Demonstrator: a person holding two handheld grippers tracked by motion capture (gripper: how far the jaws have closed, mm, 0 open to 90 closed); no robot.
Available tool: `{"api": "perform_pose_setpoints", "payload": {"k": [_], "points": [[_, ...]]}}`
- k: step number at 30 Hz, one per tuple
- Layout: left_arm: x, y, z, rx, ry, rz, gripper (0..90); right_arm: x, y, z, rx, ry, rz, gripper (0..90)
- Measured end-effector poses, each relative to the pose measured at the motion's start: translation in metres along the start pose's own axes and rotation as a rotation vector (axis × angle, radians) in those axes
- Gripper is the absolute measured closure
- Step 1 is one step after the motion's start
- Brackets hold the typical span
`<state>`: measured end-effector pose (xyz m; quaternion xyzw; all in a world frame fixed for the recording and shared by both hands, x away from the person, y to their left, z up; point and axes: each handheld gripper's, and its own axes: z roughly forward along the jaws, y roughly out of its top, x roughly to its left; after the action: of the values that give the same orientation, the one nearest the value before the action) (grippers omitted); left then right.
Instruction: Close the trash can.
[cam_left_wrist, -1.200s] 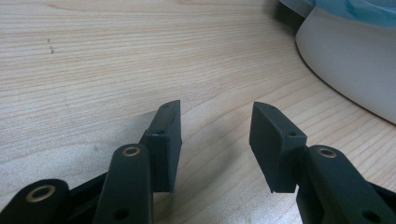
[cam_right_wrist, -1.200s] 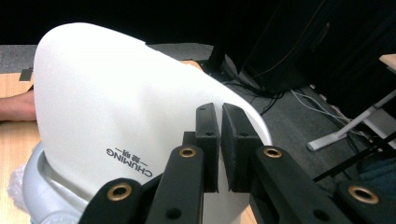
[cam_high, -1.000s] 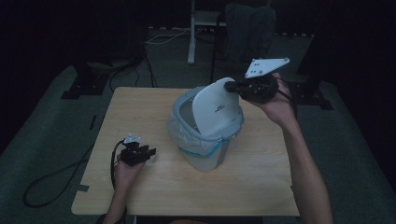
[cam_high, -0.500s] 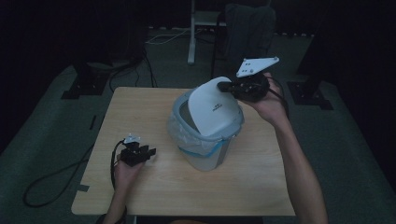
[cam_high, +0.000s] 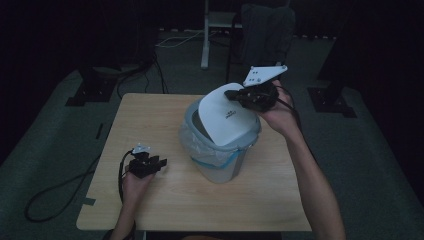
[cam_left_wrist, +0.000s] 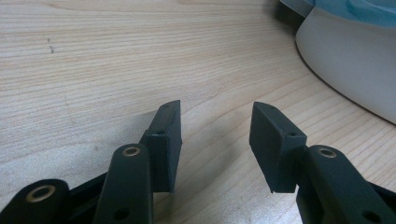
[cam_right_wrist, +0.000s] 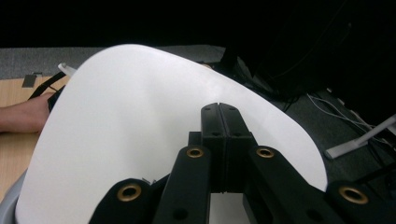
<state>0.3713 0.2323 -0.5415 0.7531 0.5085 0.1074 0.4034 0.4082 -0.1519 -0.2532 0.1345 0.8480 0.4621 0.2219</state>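
A pale grey bin (cam_high: 220, 162) with a clear bag liner stands mid-table on the wooden table (cam_high: 150, 115). Over its opening leans a white lid (cam_high: 225, 120), tilted, its lower edge at the bin's front rim. My right gripper (cam_high: 233, 93) is shut on the lid's upper edge, above the bin's far right side. In the right gripper view the jaws meet at the lid (cam_right_wrist: 130, 121), right gripper (cam_right_wrist: 219, 108). My left gripper (cam_high: 160, 162) lies low on the table left of the bin, open and holding nothing. In its own view the left gripper (cam_left_wrist: 215, 126) faces the bin's base (cam_left_wrist: 355, 70).
The person's left hand (cam_right_wrist: 18, 116) rests on the table beyond the lid. Behind the table stand a dark chair (cam_high: 265, 30) and a white desk leg (cam_high: 206, 35). A cable (cam_high: 55, 187) loops on the floor at the left.
My right gripper has carried the lid leftward, further over the bin's opening. The left gripper has stayed put.
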Motion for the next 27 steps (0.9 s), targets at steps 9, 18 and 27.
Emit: {"api": "perform_pose_setpoints", "payload": {"k": [9, 18, 27], "points": [[0.0, 0.0, 0.0, -0.001, 0.0, 0.0, 54.5, 0.001, -0.005, 0.014, -0.005, 0.014, 0.016, 89.6], [0.0, 0.0, 0.0, -0.001, -0.001, 0.0, 54.5, -0.004, -0.016, 0.032, -0.009, 0.043, 0.058, 89.7], [0.0, 0.0, 0.0, -0.001, 0.0, 0.0, 54.5, -0.004, -0.021, 0.046, 0.023, 0.046, 0.057, 89.8]]}}
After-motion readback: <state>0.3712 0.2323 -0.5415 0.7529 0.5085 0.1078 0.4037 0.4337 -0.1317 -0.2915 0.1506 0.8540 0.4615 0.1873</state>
